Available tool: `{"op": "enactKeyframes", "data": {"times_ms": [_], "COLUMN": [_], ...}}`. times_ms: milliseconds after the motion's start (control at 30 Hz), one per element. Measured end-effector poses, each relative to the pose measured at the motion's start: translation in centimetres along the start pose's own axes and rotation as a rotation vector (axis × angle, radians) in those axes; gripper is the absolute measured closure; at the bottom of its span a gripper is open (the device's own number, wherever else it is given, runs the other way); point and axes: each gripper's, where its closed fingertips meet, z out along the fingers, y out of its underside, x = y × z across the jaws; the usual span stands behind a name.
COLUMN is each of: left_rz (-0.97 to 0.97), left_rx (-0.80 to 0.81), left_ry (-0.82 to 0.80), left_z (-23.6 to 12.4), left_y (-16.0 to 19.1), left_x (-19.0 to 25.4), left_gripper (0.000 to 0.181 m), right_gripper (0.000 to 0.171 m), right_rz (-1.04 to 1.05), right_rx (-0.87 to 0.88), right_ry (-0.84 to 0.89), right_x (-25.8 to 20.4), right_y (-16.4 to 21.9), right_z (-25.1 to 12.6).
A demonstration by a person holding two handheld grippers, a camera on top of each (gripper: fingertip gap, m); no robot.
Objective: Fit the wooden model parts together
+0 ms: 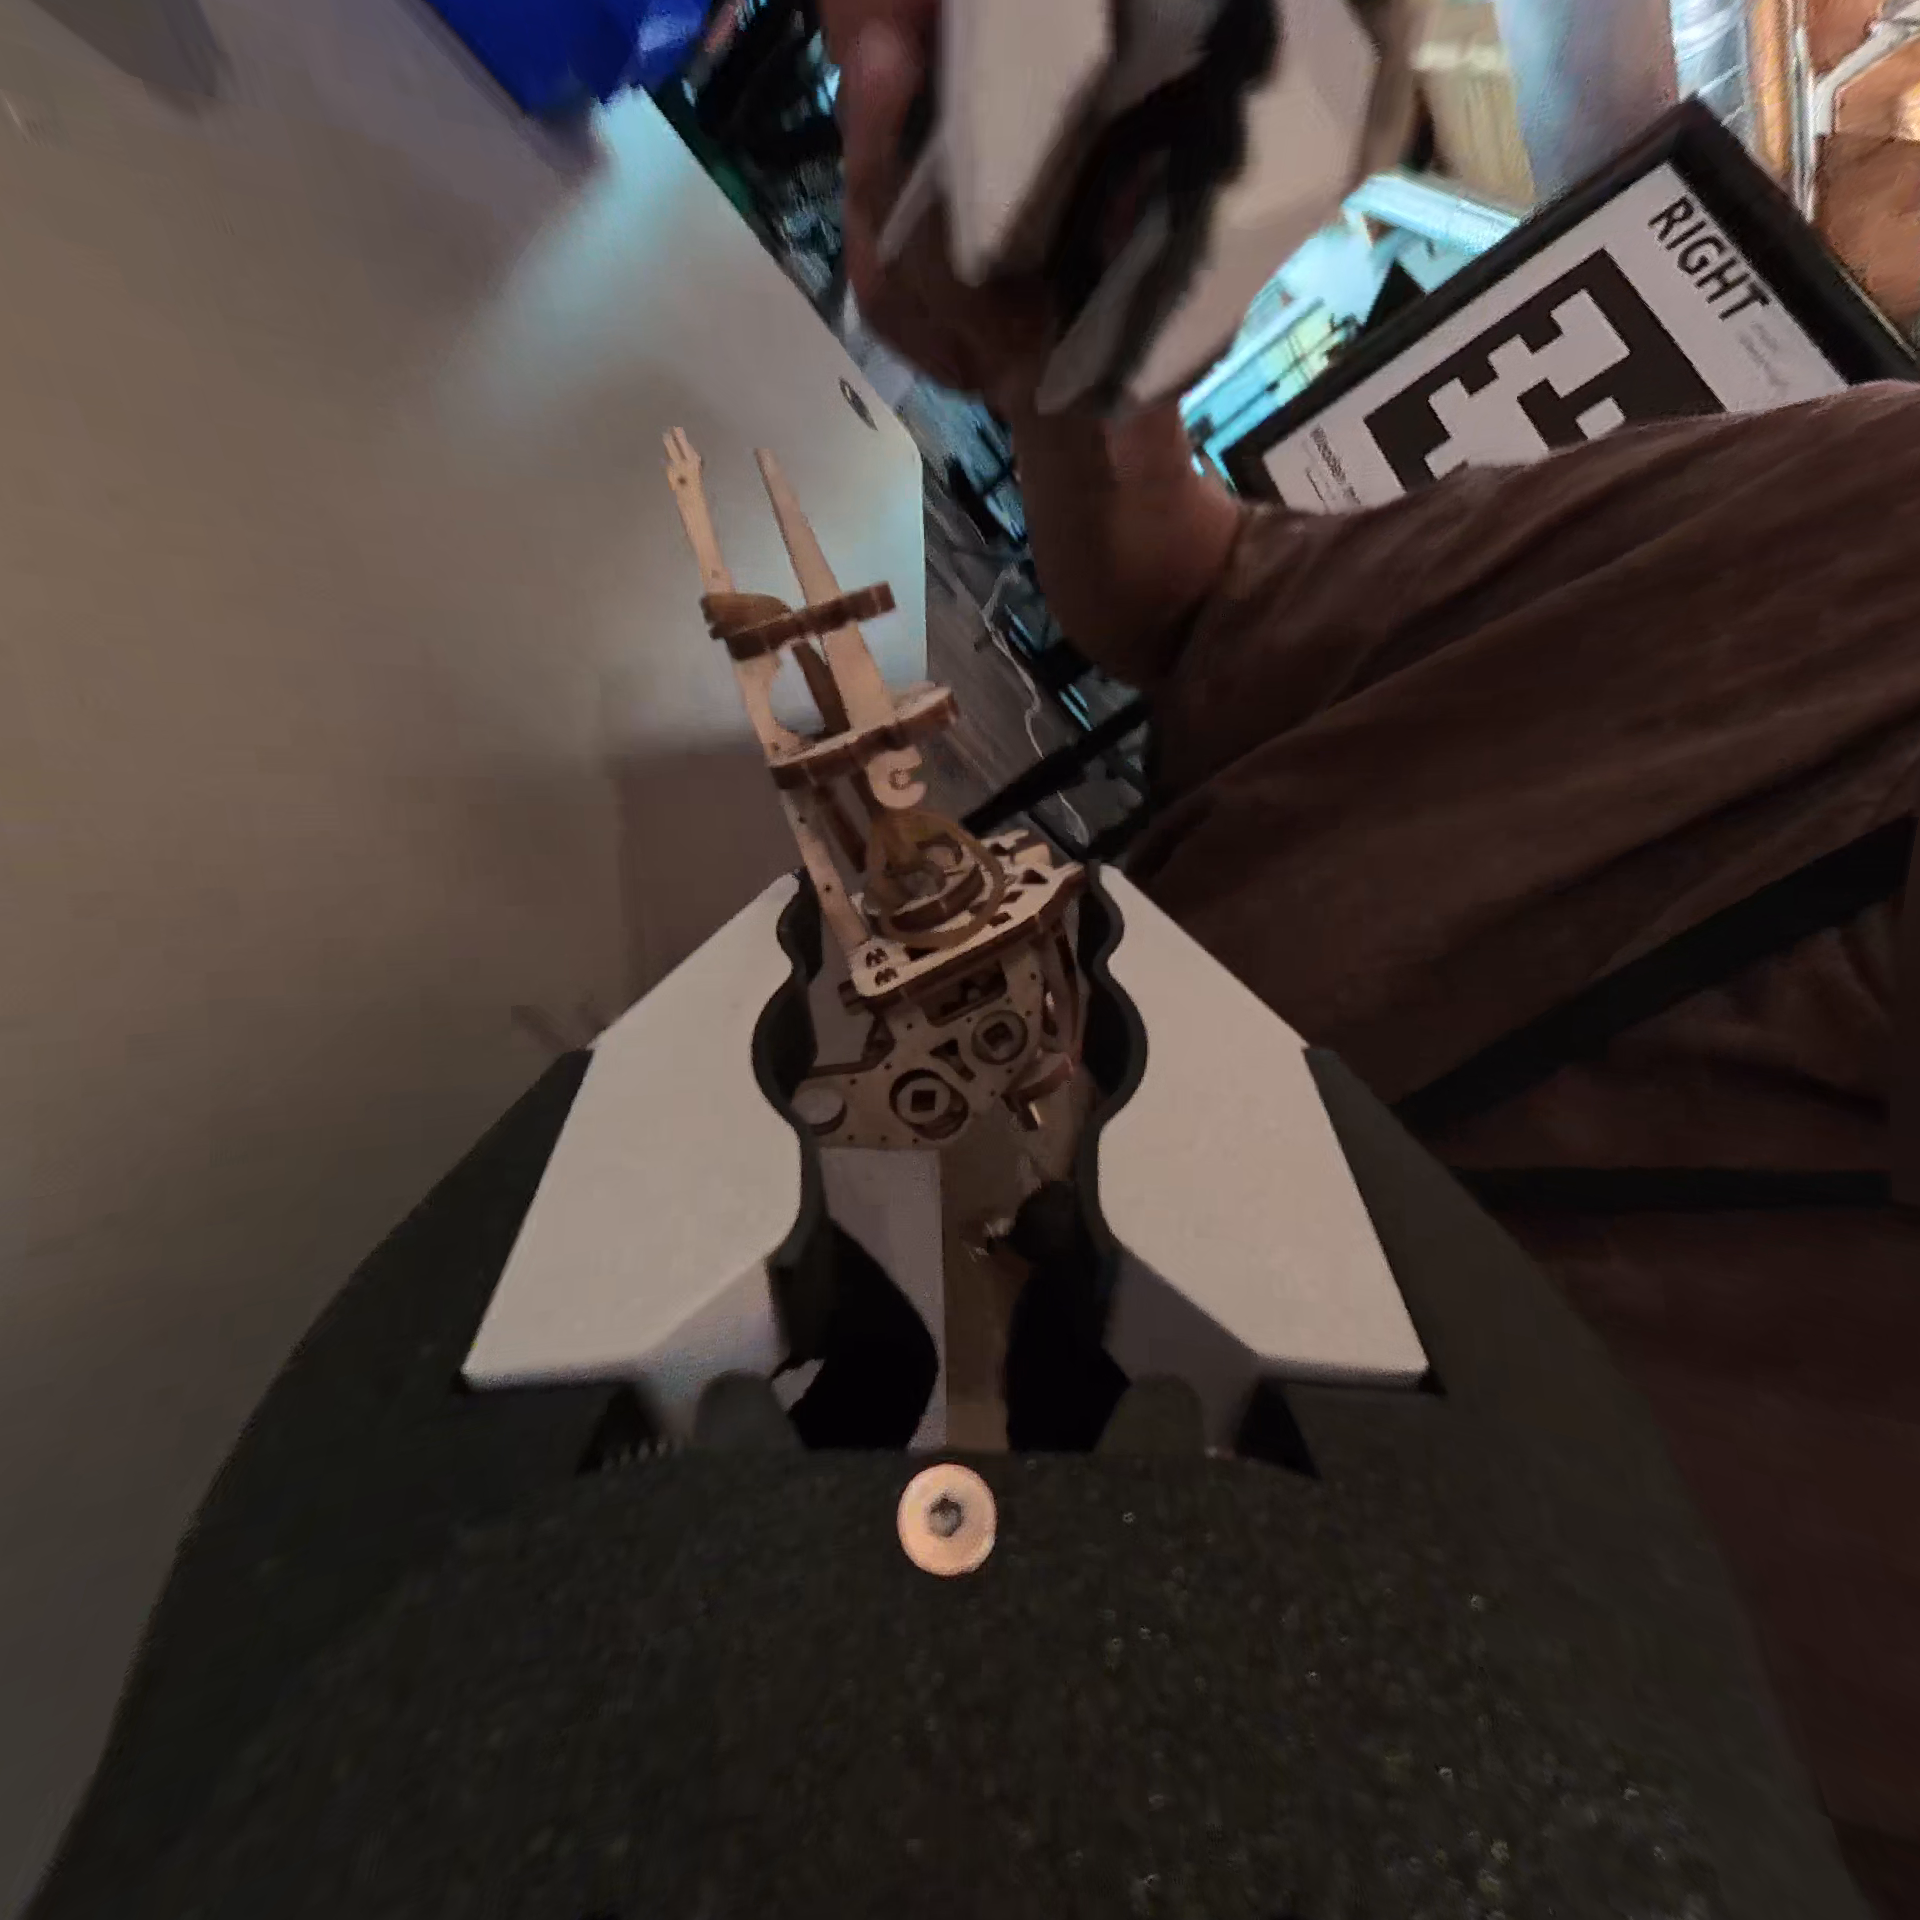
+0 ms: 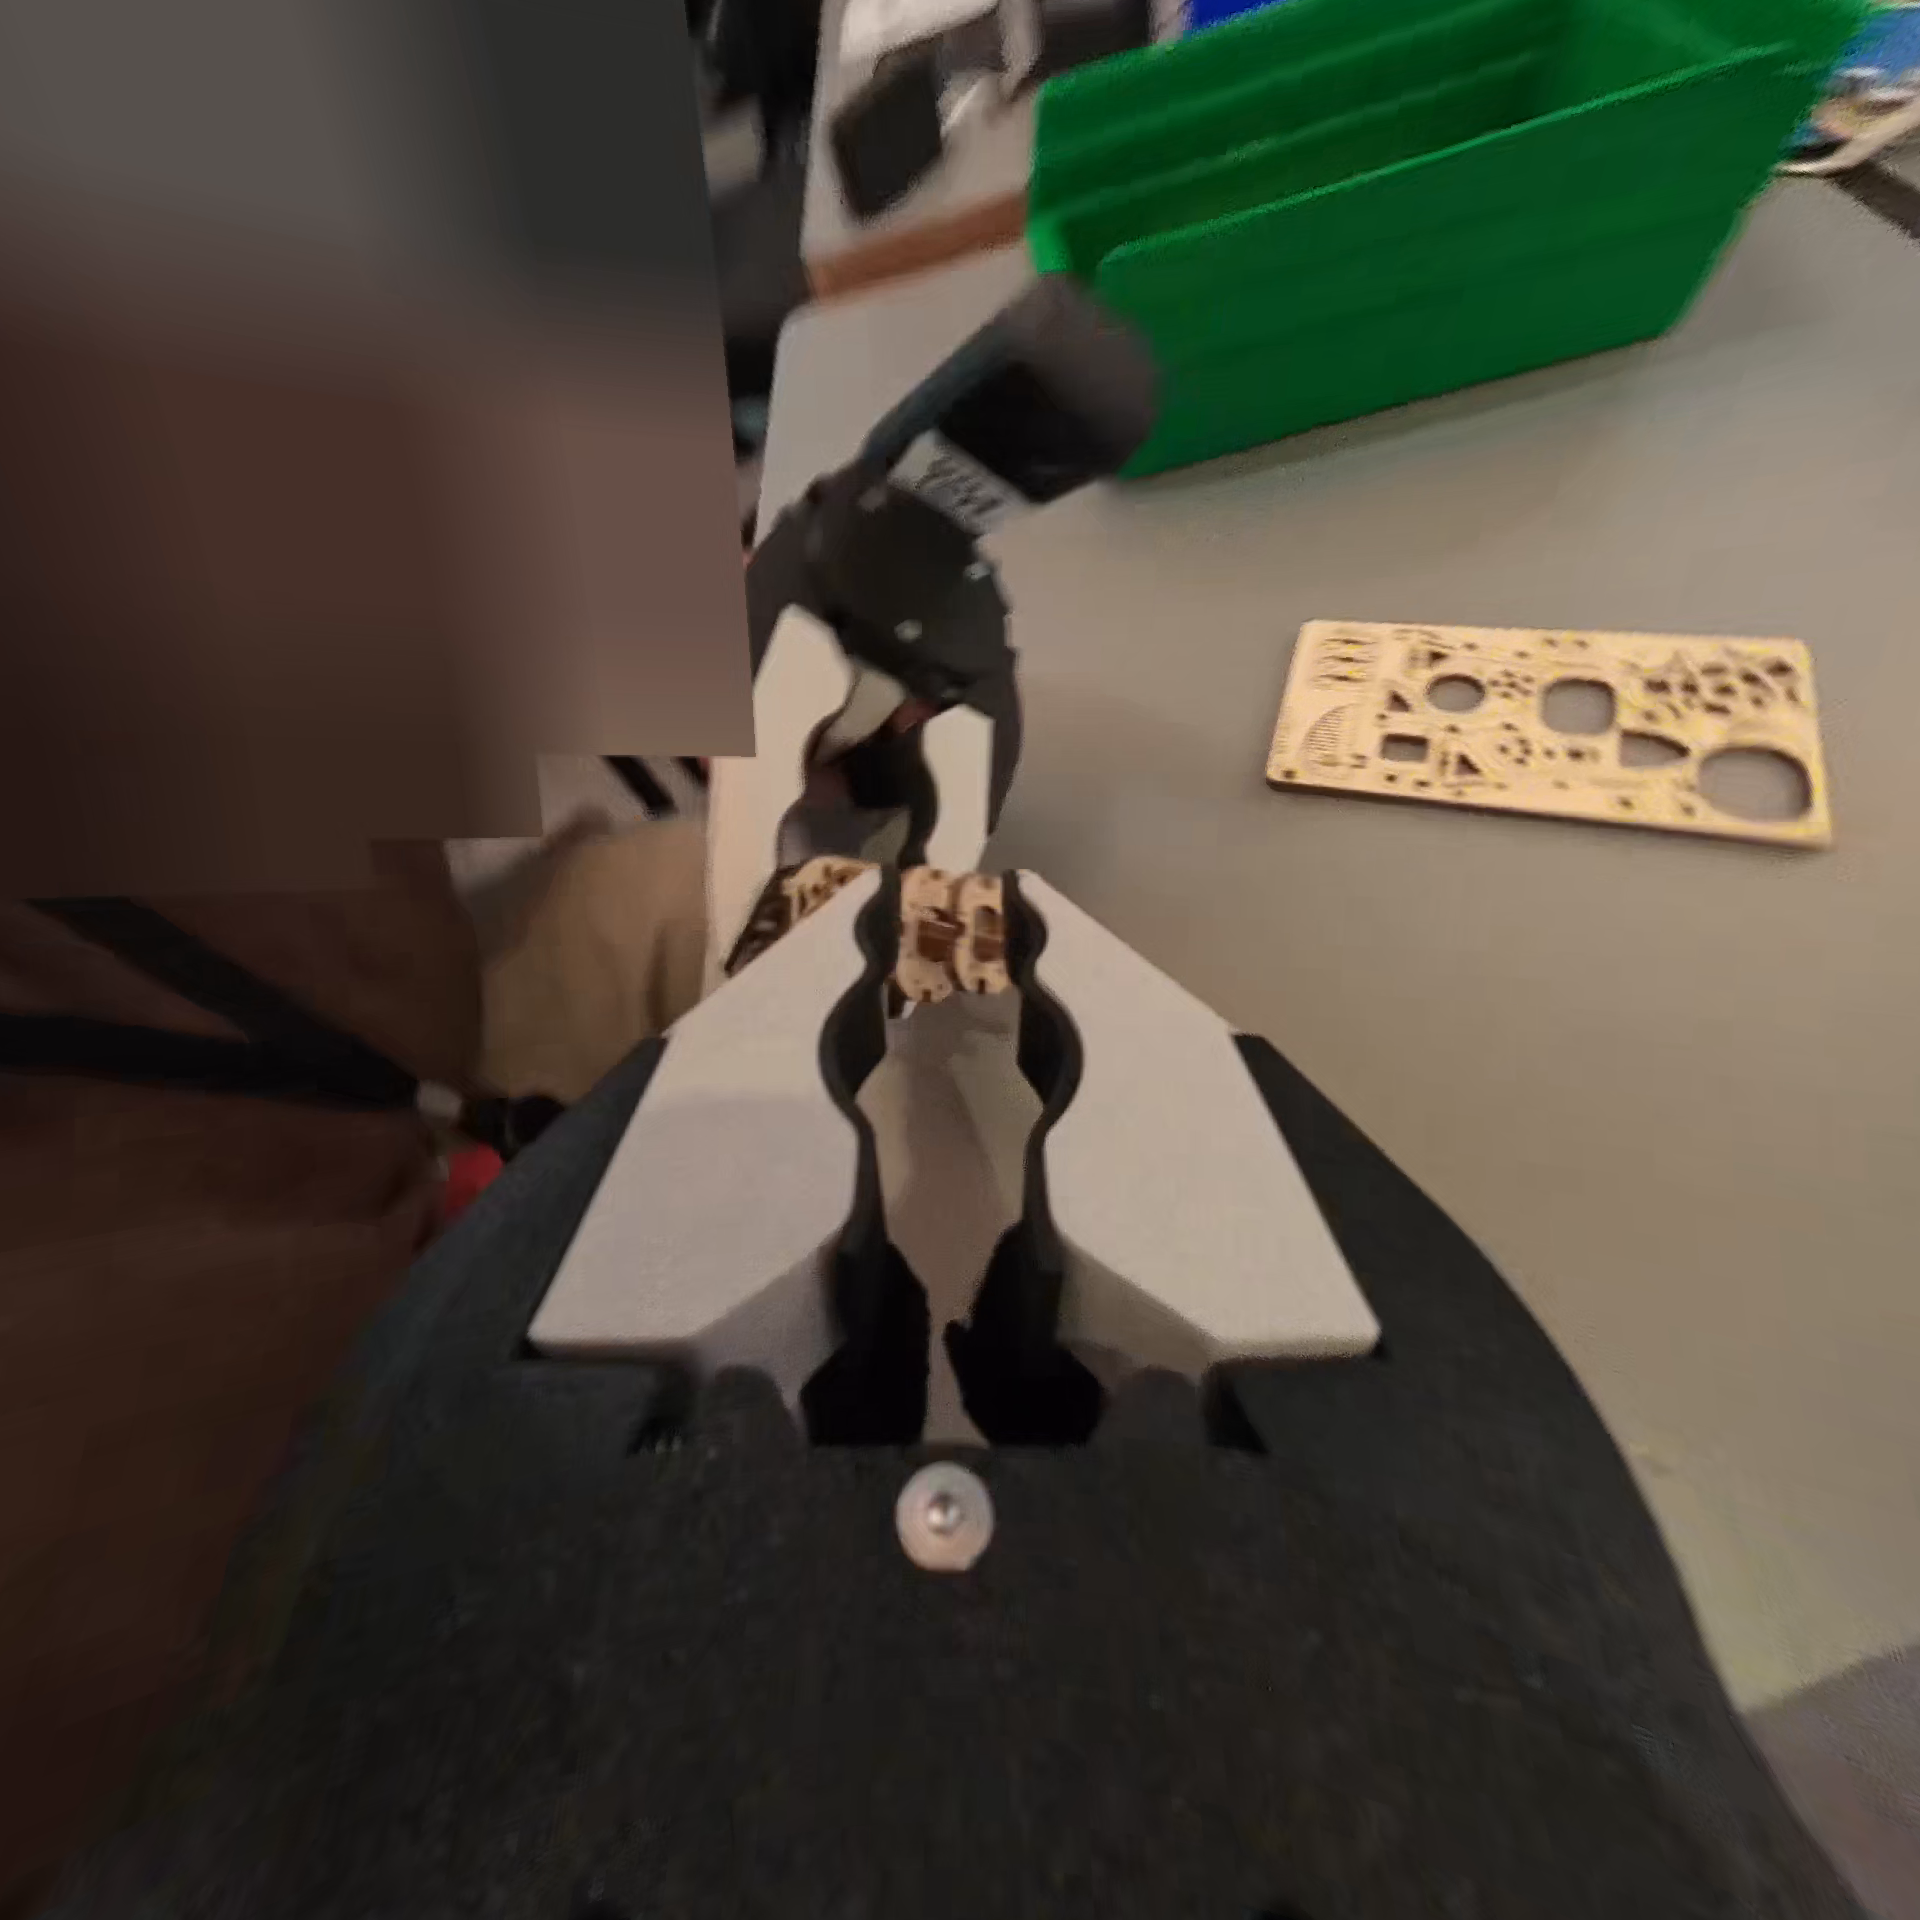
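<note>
Looking along your left gripper first: its two pale fingers are clamped on a wooden model assembly, gripping the perforated lower plates between the wavy black pads. From that held base a slim tower of two tapering struts rises past the fingertips, leaning slightly left, crossed by two small curved platforms. You hold this gripper tipped well off level, so the white table edge runs steeply across the picture. Your other arm, in a brown sleeve, reaches in from the right and bends upward, and the right gripper shows as a blurred pale and dark shape at the top, above and apart from the tower's tips. A framed marker card stands behind the sleeve.

Along your right gripper: its fingers are closed on a small wooden part, a cluster of pale notched pieces pinched right at the tips. Just beyond, the left gripper points down towards you, its black body and round handle angled up to the right; a bit of the wooden assembly peeks out at its tips, just left of your own fingertip. The two gripper tips sit very near each other, though blur hides whether the parts touch. On the grey table to the right lies a flat wooden parts sheet with many cut-outs, and behind it a green bin
</note>
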Motion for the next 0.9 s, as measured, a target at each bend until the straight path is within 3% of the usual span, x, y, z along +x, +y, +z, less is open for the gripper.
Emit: {"op": "enactKeyframes", "data": {"times_ms": [100,267,367,433,667,733,833,900], "left_rz": [0.098,0.133,0.142,0.144,0.106,0.103,0.095,0.091], "left_rx": [0.014,0.019,0.011,0.002,0.013,0.031,0.009,0.010], "left_ry": [-0.030,-0.039,-0.058,-0.064,-0.134,-0.145,-0.110,-0.109], "left_z": [0.4,0.8,1.2,1.5,2.3,2.5,3.3,3.9], "left_y": [-0.3,-0.6,-0.5,-0.3,-0.2,-0.7,-0.3,0.0], "left_x": [0.9,2.8,3.5,4.0,4.2,4.2,4.8,5.1], "left_gripper": [0.134,0.134,0.134,0.134,0.134,0.134,0.135,0.134], "right_gripper": [0.147,0.135,0.142,0.168,0.167,0.168,0.168,0.168], "right_rz": [0.234,0.479,0.538,0.556,0.563,0.523,0.254,0.275], "right_rx": [0.115,0.189,0.226,0.254,0.352,0.388,0.299,0.314], "right_ry": [-0.046,-0.312,-0.388,-0.394,-0.250,-0.150,0.176,0.177], "right_x": [1.1,-1.5,-2.8,-3.1,-1.7,-1.1,0.3,0.2], "right_y": [0.4,1.0,0.9,0.9,0.2,-0.3,-0.1,-0.8], "right_z": [-0.7,-0.6,0.0,0.1,-1.8,-2.5,-3.3,-4.3]}}
